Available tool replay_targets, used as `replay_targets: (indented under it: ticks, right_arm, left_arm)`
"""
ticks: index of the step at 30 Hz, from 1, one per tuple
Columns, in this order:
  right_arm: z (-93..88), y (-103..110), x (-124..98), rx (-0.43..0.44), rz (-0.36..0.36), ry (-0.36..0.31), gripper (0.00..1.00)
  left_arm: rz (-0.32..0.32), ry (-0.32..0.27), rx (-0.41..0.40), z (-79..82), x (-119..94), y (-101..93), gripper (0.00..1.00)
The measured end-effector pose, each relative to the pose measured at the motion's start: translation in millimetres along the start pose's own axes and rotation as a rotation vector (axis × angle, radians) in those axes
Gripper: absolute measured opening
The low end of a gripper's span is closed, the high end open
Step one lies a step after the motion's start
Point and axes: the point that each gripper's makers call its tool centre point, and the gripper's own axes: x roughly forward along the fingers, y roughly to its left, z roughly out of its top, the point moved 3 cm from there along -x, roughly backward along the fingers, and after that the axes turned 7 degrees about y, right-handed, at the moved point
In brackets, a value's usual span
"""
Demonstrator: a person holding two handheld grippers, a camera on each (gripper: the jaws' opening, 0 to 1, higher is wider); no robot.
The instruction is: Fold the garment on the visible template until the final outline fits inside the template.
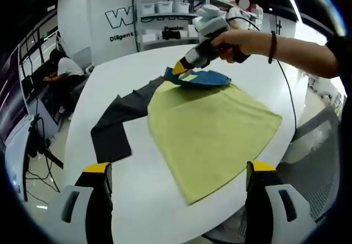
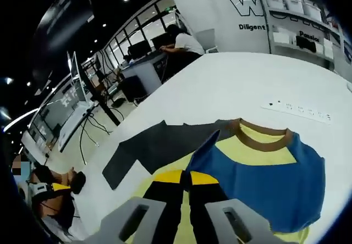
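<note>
Garment, a yellow-and-blue knit T-shirt with a brown ribbed collar (image 2: 263,136), lay flat on the white round table (image 1: 137,178), its yellow body (image 1: 212,128) spread toward me and the blue yoke and sleeve part (image 1: 204,79) at the far end. Template looked to be the dark grey flat sheet (image 1: 118,120), sticking out from under the shirt's left side and touching it; most of it was covered, so I couldn't read its full outline. My right gripper (image 1: 181,68) was down at the collar end, yellow-tipped jaws pinched together on a blue flap of the shirt (image 2: 204,145), which stood lifted and half turned over in the right gripper view. My left gripper (image 1: 179,178) hung above the near table edge, jaws wide apart, holding nothing, well clear of the hem. Progress, as I judged it: early. One top corner fold was underway at best; the body was at full width and full length, and its outline spilled well past what I could see of the grey sheet. Left to do: lay that flap down, bring both sides in, fold the hem up, then check the edges against the template. Risk I flagged: with the sheet mostly hidden, fit couldn't be confirmed without shifting the shirt. Both shirt and sheet sat fully on the table, nothing hanging off the edge.
</note>
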Motion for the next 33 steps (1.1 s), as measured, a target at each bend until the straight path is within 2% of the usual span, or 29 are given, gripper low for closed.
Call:
replay_targets:
  ticks: [13,22,30,33]
  right_arm:
    - [-10.5,12,33,-0.069,-0.012,0.046,0.0]
    - [-26.3,17,55,-0.134,-0.007,0.102,0.0]
    - [-35.0,23,66,-0.146,0.022,0.113,0.0]
    - [-37.0,20,73,-0.119,0.034,0.12,0.0]
  left_arm:
    - [0.003,0.002,-0.013,-5.3,-1,3.2,0.99]
    - [0.013,0.006,-0.022,-9.1,-3,10.0,0.99]
    - [0.007,0.012,-0.022,-11.0,-1,9.0,0.99]
    - [0.008,0.007,-0.023,-10.8,-3,10.2,0.99]
